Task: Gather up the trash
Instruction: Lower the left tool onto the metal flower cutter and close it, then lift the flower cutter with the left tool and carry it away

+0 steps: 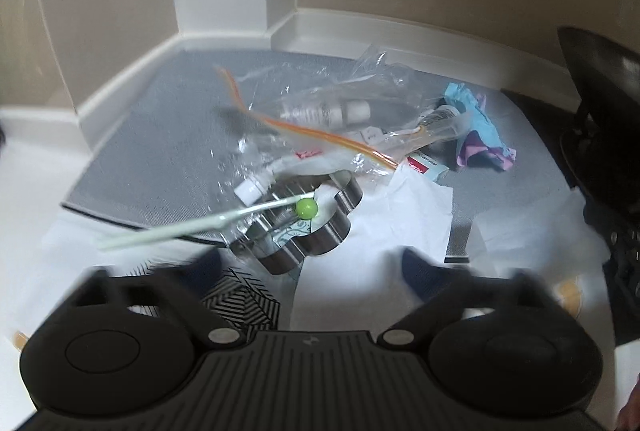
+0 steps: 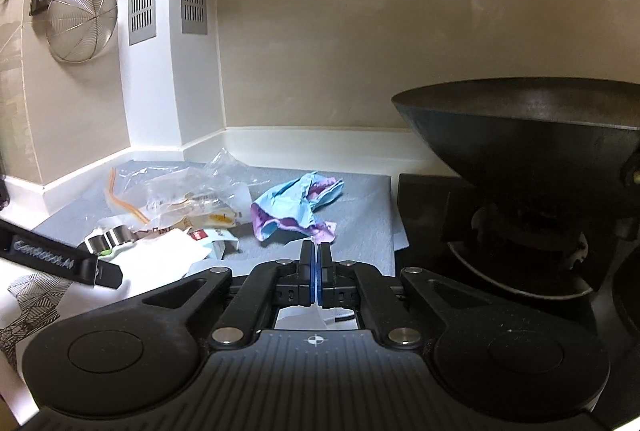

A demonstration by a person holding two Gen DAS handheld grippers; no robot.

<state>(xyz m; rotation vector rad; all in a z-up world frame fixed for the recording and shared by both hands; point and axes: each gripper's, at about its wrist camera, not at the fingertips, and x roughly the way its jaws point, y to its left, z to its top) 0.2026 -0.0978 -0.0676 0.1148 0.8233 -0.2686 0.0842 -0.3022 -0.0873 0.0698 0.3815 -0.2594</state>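
Trash lies on a grey mat (image 1: pixel 160 135): a clear zip bag (image 1: pixel 320 111) with small bottles and an orange seal, a crumpled blue and purple wrapper (image 1: pixel 480 135) (image 2: pixel 296 207), a red and white carton (image 1: pixel 424 165), white paper napkins (image 1: pixel 400 215), a green-tipped white stick (image 1: pixel 224 219) and a flower-shaped metal cutter (image 1: pixel 312 231). My left gripper (image 1: pixel 312 271) is open and empty, just short of the cutter. My right gripper (image 2: pixel 316 263) is shut and empty, just short of the wrapper. The left gripper's body (image 2: pixel 60 259) shows in the right wrist view.
A black wok (image 2: pixel 532 127) sits on a stove burner (image 2: pixel 520 251) at the right. A wall corner and white skirting close the back. A strainer (image 2: pixel 80 19) and knives hang on the left wall. A black-patterned paper (image 1: pixel 240 299) lies under the left gripper.
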